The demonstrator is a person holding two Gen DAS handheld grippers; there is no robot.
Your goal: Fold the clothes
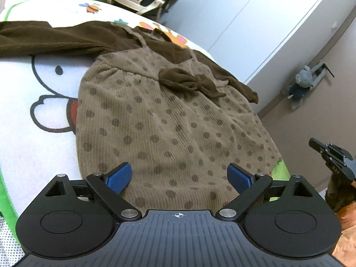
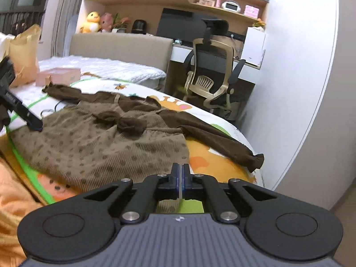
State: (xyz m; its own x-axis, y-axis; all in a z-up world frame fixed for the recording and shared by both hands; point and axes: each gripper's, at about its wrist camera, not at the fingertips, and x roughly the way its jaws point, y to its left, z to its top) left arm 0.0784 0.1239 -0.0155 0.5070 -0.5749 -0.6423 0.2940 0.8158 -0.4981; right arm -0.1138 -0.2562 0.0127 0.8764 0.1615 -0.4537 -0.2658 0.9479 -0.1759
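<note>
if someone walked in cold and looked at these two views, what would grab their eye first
First the brown polka-dot dress with its dark bow, spread flat on a bed over a bright cartoon blanket. Next the two grippers at its hem: the left gripper hangs open over the skirt, while the right gripper is shut near the hem's corner. Behind the bed, an office chair stands by a desk.

A cartoon-print bed (image 2: 224, 131) carries the spread dress (image 1: 169, 122) and a pink box (image 2: 59, 75).
</note>
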